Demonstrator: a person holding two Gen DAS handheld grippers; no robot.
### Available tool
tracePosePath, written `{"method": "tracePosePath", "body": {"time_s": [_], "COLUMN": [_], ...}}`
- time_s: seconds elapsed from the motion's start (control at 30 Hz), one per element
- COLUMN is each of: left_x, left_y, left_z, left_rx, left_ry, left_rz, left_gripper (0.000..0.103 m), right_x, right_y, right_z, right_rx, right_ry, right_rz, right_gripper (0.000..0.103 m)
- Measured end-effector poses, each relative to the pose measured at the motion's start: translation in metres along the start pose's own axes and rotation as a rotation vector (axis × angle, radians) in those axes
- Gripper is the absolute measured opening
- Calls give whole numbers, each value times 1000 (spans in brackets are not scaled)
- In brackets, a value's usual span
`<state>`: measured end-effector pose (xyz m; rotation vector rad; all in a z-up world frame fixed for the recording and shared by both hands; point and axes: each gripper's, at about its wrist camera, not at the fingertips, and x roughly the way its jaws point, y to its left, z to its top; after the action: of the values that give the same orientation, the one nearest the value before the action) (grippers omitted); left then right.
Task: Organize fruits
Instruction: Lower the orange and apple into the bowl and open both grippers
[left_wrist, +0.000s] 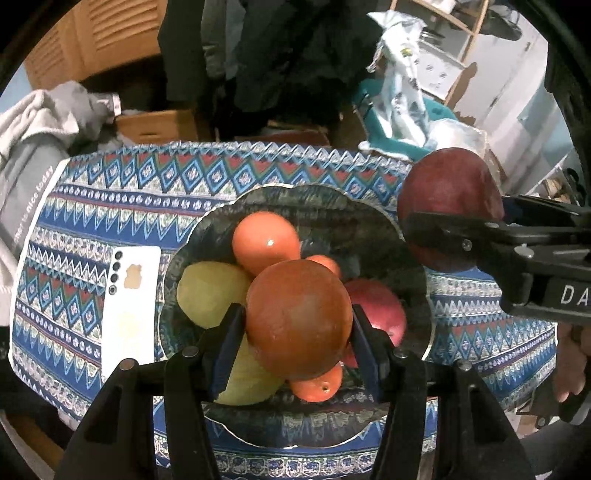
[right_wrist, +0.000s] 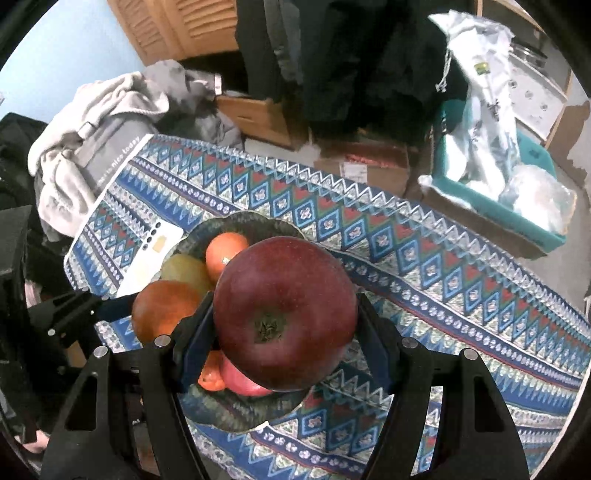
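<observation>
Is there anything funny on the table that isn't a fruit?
Yes. A white phone lies face down on the cloth, right beside the bowl of fruit. It is the only non-fruit thing there. Nothing looks spilled or broken; the tongs simply hold an orange and an apple.

Dim indoor light, fisheye-warped edges, glare spots on fruit.

Both wrists close above bowl (left_wrist: 369, 221), downward

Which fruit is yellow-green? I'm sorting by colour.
The pear-like fruit at the bowl's left side, nearest the white phone; the others are orange or red.
</observation>
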<state>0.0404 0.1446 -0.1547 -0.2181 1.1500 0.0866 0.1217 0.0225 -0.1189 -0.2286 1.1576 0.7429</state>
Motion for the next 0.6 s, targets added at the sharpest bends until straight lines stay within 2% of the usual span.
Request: {"method": "tracePosePath", "body": {"time_s": [0.37,0.6], "left_x": [26,31], "left_y": [5,6], "left_z": [-1,2], "left_rx": [-50,-58], "left_ry": [68,77], "left_rz": [-4,-6], "left_gripper": [58,59], "right_x": [37,52], "right_y": [-5,-6], "right_z": [-1,-3], "right_rx": [19,21], "right_ry": [65,100], "right_rz": [12,20], "right_gripper": [71,72]}}
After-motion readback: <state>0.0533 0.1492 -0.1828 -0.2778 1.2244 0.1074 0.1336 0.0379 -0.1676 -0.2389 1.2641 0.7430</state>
